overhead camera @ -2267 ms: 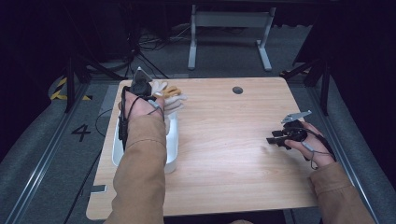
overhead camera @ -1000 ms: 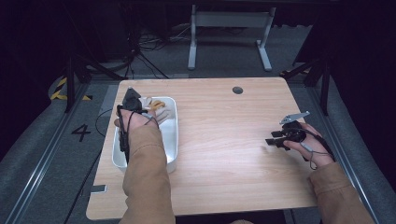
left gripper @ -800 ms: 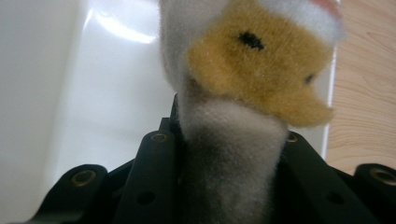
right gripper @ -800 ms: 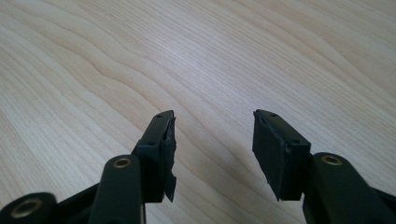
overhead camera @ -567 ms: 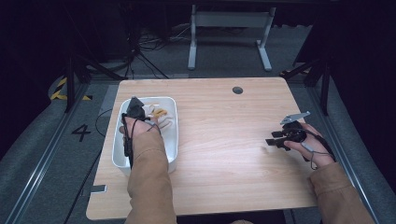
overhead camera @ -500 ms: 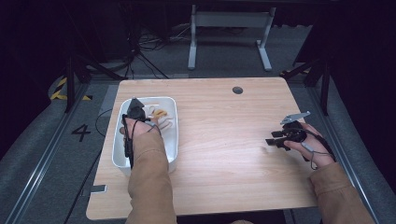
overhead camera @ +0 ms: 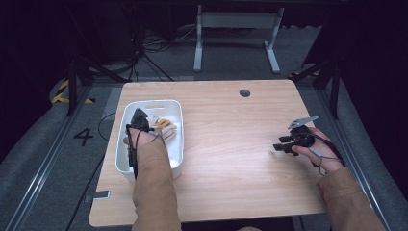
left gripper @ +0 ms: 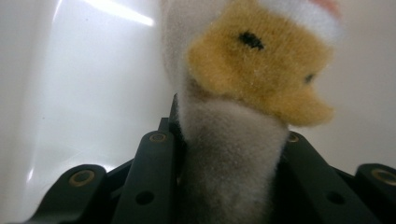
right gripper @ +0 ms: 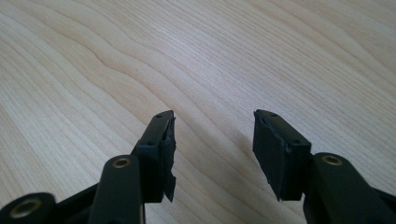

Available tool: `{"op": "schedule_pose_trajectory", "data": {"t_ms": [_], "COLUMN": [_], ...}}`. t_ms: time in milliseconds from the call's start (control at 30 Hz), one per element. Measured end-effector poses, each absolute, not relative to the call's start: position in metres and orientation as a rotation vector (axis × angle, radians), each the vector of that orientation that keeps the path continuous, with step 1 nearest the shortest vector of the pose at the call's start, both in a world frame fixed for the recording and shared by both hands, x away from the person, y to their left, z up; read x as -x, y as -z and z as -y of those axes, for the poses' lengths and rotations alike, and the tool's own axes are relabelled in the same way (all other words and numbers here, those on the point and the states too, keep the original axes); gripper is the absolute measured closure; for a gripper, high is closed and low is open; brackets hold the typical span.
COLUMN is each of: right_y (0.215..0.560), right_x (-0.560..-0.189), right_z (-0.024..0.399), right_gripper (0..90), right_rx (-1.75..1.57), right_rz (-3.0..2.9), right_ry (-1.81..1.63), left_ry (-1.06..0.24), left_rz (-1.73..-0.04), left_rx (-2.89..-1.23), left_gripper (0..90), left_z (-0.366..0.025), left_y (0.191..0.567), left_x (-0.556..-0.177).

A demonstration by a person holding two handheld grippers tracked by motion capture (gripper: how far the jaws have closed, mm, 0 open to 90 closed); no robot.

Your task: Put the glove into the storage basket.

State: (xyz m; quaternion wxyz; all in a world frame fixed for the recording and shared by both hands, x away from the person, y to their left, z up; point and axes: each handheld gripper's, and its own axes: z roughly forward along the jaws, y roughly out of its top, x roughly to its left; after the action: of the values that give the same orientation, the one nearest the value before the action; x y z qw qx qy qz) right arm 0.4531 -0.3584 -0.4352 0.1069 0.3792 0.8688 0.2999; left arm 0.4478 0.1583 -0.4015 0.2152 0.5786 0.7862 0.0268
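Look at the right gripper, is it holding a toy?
No, the right gripper is open with nothing between its jaws, above the bare wooden table.

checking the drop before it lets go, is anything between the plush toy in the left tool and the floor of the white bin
Nothing visible. The left tool is shut on the plush toy, already inside the white bin. In the left gripper view, bare white bin surface lies behind the toy, with no other item showing.

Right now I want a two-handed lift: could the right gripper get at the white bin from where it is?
Probably not without travelling: the right gripper rests open at the table's far side, bare wood between it and the white bin.
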Motion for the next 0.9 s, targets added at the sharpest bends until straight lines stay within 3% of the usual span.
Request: {"op": "schedule_pose_trajectory", "data": {"t_ms": [567,633,733,833,900], "right_y": [0.437,0.437,0.437,0.437,0.437], "right_x": [-0.453,-0.453,-0.453,-0.453,-0.453], "right_z": [0.358,0.359,0.359,0.359,0.359], "right_gripper": [49.4,49.4,49.3,49.2,49.1], "right_rx": [-1.119,-1.119,-1.122,-1.119,-1.120], "right_rz": [-2.563,-2.560,-2.558,-2.559,-2.558], "right_ry": [-0.874,-0.874,-0.873,-0.872,-0.876], "left_ry": [-0.096,-0.088,-0.085,-0.048,-0.054], "left_rz": [-2.210,-2.194,-2.166,-2.179,-2.166], "left_rx": [-1.700,-1.745,-1.775,-1.797,-1.808], "left_gripper": [66.3,57.3,33.1,21.7,20.4], "left_z": [-0.149,-0.146,-0.140,-0.136,-0.134], "left_y": [0.410,0.411,0.409,0.407,0.405], "left_x": [-0.455,-0.458,-0.461,-0.463,-0.464]}}
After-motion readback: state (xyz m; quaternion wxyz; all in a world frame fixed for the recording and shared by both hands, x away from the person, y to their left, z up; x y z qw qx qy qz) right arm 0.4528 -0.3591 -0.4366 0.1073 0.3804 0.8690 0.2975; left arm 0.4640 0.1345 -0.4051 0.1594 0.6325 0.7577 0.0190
